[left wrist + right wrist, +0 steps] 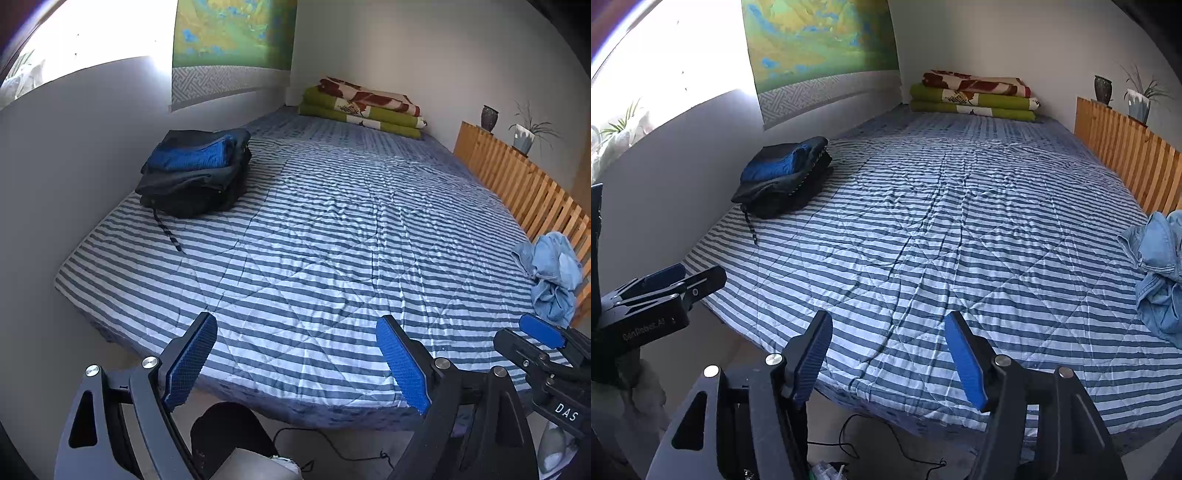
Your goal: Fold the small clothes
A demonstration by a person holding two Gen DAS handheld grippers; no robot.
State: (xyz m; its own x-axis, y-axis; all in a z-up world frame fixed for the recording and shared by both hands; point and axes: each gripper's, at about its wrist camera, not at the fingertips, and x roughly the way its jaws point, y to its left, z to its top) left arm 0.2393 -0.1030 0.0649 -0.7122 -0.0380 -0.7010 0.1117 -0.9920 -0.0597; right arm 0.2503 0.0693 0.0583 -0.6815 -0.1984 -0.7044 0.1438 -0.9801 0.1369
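Note:
A crumpled light-blue denim garment (552, 271) (1160, 273) lies at the right edge of the striped bed (314, 240) (942, 229), beside the wooden slats. A pile of folded dark and blue clothes (195, 171) (785, 175) sits at the bed's left side by the wall, with a striped drawstring trailing from it. My left gripper (297, 325) hovers open over the bed's near edge, holding nothing. My right gripper (886, 321) is open too and empty, near the front edge. Each gripper shows in the other's view: the right gripper (543, 332) and the left gripper (668, 280).
Folded green and red blankets (364, 107) (975, 96) are stacked at the bed's far end. A wooden slatted rail (517, 181) (1126, 155) runs along the right, with a vase (489, 117) and potted plant (526, 134) on it. A black cable (886, 443) lies on the floor below.

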